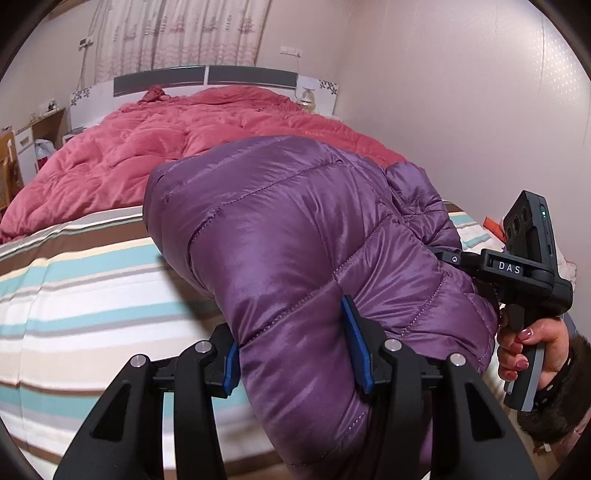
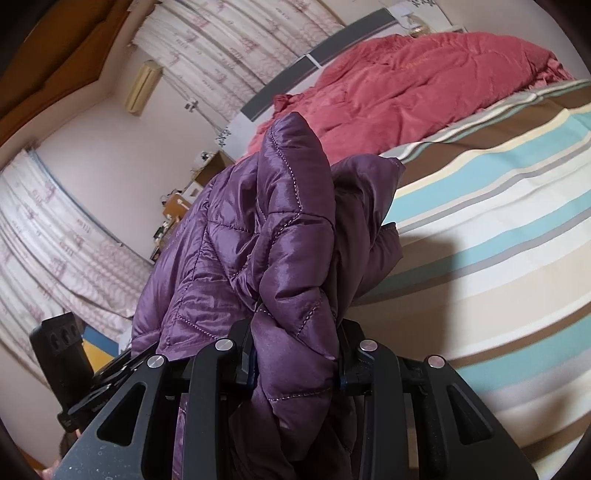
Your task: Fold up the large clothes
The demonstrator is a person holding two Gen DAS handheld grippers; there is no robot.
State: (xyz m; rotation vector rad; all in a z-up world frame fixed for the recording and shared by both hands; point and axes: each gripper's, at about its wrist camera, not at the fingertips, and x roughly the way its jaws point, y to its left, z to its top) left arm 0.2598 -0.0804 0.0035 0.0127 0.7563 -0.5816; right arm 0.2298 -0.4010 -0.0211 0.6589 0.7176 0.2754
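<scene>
A purple quilted puffer jacket (image 1: 295, 229) is held up above the striped bed sheet (image 1: 92, 295). My left gripper (image 1: 291, 354) is shut on a thick fold of the jacket, which bulges between its blue pads (image 1: 356, 347). My right gripper (image 2: 295, 354) is shut on another bunched part of the jacket (image 2: 280, 236); the fabric hides its pads. In the left wrist view the right gripper's body (image 1: 517, 269) shows at the right, held by a hand (image 1: 532, 347), its fingers buried in the jacket. The left gripper's body (image 2: 62, 354) shows at lower left of the right wrist view.
A red quilt (image 1: 166, 147) lies crumpled over the far half of the bed, up to the headboard (image 1: 207, 79). Curtains (image 1: 177, 33) hang behind it. A wall (image 1: 461, 92) runs close along the right. A bedside cabinet (image 1: 33, 136) stands at far left.
</scene>
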